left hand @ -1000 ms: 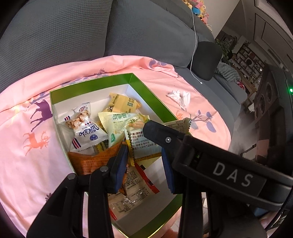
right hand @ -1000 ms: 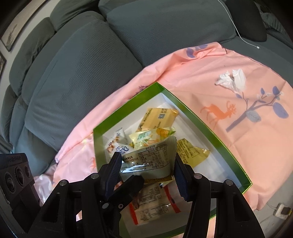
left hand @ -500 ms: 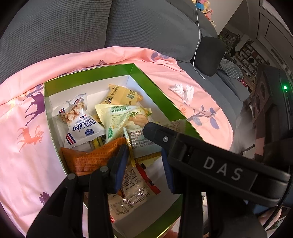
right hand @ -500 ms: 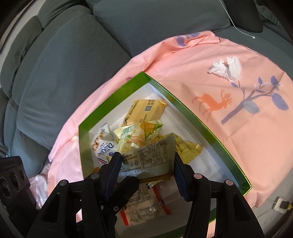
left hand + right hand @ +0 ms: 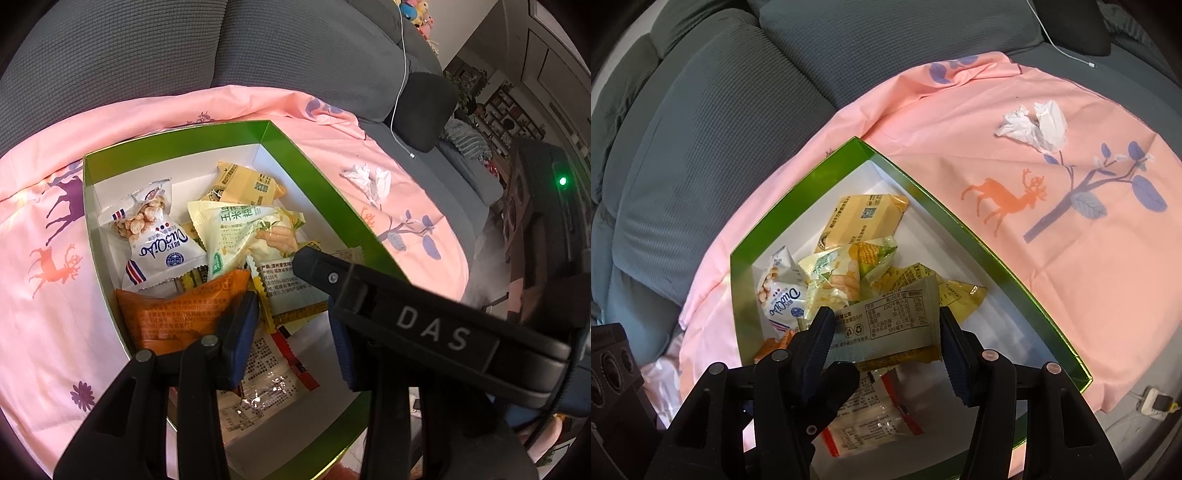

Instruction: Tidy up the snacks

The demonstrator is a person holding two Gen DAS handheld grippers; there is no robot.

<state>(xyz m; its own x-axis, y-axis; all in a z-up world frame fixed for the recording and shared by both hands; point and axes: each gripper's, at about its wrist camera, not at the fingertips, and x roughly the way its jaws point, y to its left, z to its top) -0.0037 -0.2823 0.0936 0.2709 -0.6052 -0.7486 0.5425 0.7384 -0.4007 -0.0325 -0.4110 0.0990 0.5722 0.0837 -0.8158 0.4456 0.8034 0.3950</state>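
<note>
A green box [image 5: 325,192] with a white inside holds several snack packets. Among them are a white peanut bag [image 5: 159,236], a pale green corn packet [image 5: 236,229] and a yellow one [image 5: 243,184]. My left gripper [image 5: 291,325] hangs over the box's near end with its jaws opening and nothing pressed between them. An orange packet [image 5: 173,317] lies against its left finger. My right gripper [image 5: 886,347] is shut on a silvery-green packet [image 5: 890,321], held just above the pile. One right finger [image 5: 424,325] crosses the left wrist view.
The box rests on a pink cloth [image 5: 1052,258] with deer prints, spread over a grey sofa [image 5: 720,129]. A crumpled white tissue [image 5: 1034,125] lies on the cloth to the right of the box. A white cable [image 5: 400,92] hangs by a black cushion [image 5: 424,107].
Both cameras have tilted a little, so the box sits lower and further left in the right wrist view. The right gripper still holds its packet. More of the orange packet shows beside the left finger.
</note>
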